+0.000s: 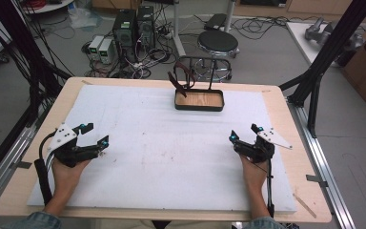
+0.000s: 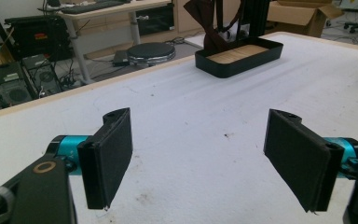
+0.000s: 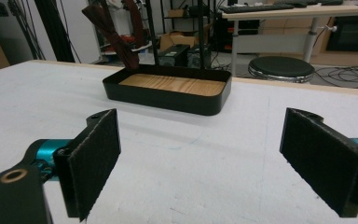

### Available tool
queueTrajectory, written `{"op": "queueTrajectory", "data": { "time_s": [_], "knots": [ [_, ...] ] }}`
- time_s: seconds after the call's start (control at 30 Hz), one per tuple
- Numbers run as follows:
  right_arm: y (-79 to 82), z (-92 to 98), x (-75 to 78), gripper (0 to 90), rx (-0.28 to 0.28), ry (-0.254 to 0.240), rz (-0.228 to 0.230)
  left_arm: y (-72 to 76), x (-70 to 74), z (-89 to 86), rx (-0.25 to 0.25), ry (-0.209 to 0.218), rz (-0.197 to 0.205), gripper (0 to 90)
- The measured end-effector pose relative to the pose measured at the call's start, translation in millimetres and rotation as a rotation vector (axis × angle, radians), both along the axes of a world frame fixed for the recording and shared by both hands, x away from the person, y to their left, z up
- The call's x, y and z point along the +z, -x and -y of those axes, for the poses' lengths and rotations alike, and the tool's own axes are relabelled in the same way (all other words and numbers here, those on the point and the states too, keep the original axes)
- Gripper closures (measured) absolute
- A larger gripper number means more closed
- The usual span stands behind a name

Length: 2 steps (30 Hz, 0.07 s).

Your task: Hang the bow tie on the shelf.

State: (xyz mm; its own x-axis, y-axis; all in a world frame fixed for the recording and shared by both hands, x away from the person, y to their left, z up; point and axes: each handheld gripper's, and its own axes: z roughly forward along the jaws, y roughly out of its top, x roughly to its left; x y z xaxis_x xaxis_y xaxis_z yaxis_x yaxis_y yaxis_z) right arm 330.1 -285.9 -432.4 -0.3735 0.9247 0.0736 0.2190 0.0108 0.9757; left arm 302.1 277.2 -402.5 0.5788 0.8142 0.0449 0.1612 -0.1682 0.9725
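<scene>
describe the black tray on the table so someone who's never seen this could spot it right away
Start at the white foam mat covering the wooden table, then look to its far edge, near the middle, opposite the person. There sits a shallow black tray with rounded corners and a wood-grain floor. A thin black frame rises from it with a dark reddish-brown strap draped over it, and nothing else rests on the mat besides the two handheld tools.
</scene>
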Motion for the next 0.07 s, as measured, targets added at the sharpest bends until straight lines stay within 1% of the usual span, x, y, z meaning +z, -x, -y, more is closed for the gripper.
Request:
{"op": "queueTrajectory", "data": {
  "time_s": [0.07],
  "knots": [
    [0.0,0.1,0.0,11.5,0.001,-0.001,0.001,-0.2,-0.8,-0.4,0.003,0.000,-0.001,24.1]
  ]
}}
